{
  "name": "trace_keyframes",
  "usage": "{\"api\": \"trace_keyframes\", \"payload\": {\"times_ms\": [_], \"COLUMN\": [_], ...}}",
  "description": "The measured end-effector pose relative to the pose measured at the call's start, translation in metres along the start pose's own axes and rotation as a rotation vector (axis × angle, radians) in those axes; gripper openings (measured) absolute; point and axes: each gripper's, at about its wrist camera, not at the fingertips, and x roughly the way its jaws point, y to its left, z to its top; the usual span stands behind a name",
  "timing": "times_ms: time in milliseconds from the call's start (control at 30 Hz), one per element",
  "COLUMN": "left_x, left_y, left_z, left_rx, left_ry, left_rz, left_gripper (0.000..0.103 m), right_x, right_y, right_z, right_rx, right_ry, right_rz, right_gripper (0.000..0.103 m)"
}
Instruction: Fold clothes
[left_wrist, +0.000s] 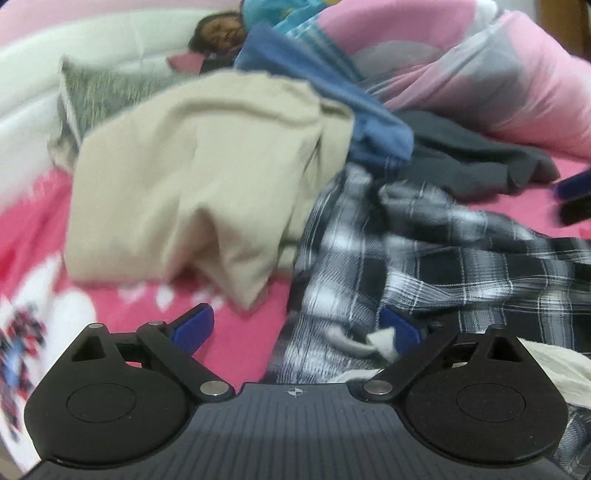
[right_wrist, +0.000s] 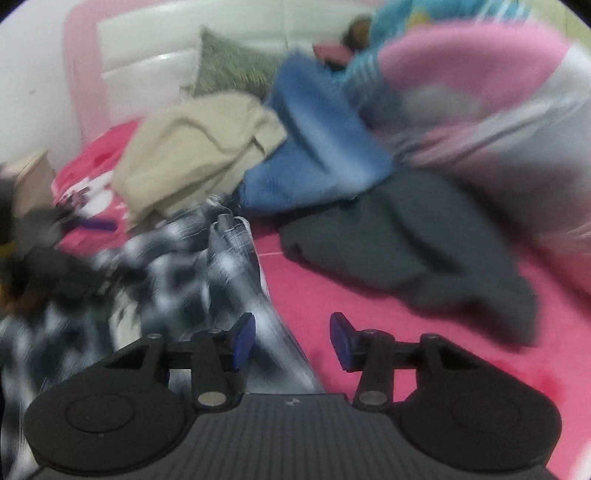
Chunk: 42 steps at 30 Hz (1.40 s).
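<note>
- The black-and-white plaid flannel garment (left_wrist: 424, 251) lies crumpled on the bright pink bed sheet (left_wrist: 240, 314), nearest both tools, so it looks like the piece being worked.
- The left claw (left_wrist: 297, 328) stands wide apart over the garment's near edge; cloth lies between its blue pads (left_wrist: 194, 326), but they do not press on it.
- The right claw (right_wrist: 291, 341) is partly apart and grips nothing, with the plaid's edge under its left finger and bare sheet under the other.
- Judged step: between grips, with the plaid not yet spread. The next move calls for finding two corners or a hem, pinching them, and pulling the cloth flat on the free sheet.
- Counted, four loose garments show: the plaid, one beige cotton piece (left_wrist: 192, 177) heaped just beside it, one blue fleece piece (right_wrist: 317, 162) behind, and one dark grey knit piece (right_wrist: 406, 251) lying flatter and apart.
- Further out: one grey-green speckled cushion (left_wrist: 99, 88), a rolled pink-and-grey blanket (left_wrist: 517, 85), and a person lying at the bed's head.
</note>
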Motion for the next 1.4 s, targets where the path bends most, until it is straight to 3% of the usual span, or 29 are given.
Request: {"api": "trace_keyframes", "payload": {"times_ms": [133, 200, 233, 300, 333, 467, 700, 800, 933, 1000, 1033, 1067, 1167, 1233, 1400], "left_x": [0.005, 0.005, 0.005, 0.004, 0.004, 0.003, 0.005, 0.014, 0.017, 0.018, 0.018, 0.018, 0.016, 0.009, -0.033], "left_y": [0.011, 0.009, 0.008, 0.008, 0.008, 0.007, -0.003, -0.005, 0.001, 0.002, 0.002, 0.002, 0.004, 0.008, 0.014], "left_z": [-0.002, -0.003, -0.004, -0.005, -0.004, -0.001, 0.006, 0.006, 0.006, 0.007, 0.007, 0.007, 0.009, 0.010, 0.015], "left_rx": [-0.065, -0.064, -0.062, -0.061, -0.063, -0.059, -0.017, -0.007, -0.035, -0.044, -0.045, -0.046, -0.053, -0.083, -0.152], "left_ry": [-0.012, -0.022, -0.027, -0.035, -0.036, -0.043, -0.073, -0.053, -0.042, -0.036, -0.032, -0.029, -0.020, -0.032, -0.151], "left_rz": [-0.025, -0.021, -0.020, -0.019, -0.022, -0.031, 0.004, 0.001, -0.024, -0.031, -0.031, -0.031, -0.032, -0.030, -0.026], "left_gripper": [0.102, 0.102, 0.102, 0.102, 0.102, 0.101, 0.101, 0.101, 0.101, 0.102, 0.102, 0.102, 0.101, 0.101, 0.101], "right_x": [0.033, 0.043, 0.046, 0.050, 0.050, 0.038, 0.059, 0.087, 0.119, 0.111, 0.104, 0.091, 0.036, -0.008, -0.107], "right_y": [-0.012, -0.010, -0.006, 0.002, 0.003, 0.003, 0.023, 0.020, 0.017, 0.011, 0.005, -0.003, -0.032, -0.052, -0.095], "right_z": [0.015, 0.016, 0.016, 0.012, 0.010, 0.012, 0.036, 0.043, 0.042, 0.048, 0.052, 0.055, 0.059, 0.044, -0.006], "right_rx": [0.209, 0.215, 0.189, 0.122, 0.118, 0.124, -0.057, -0.103, -0.151, -0.126, -0.101, -0.067, 0.058, 0.141, 0.310], "right_ry": [-0.018, -0.004, 0.015, 0.048, 0.041, -0.052, -0.101, -0.072, -0.027, -0.030, -0.027, -0.030, -0.090, -0.141, -0.227], "right_rz": [0.236, 0.261, 0.224, 0.097, 0.056, -0.111, -0.272, -0.305, -0.335, -0.324, -0.312, -0.303, -0.297, -0.313, -0.371], "right_gripper": [0.048, 0.047, 0.043, 0.012, 0.006, 0.006, 0.005, 0.006, 0.016, 0.033, 0.051, 0.056, 0.063, 0.066, 0.064]}}
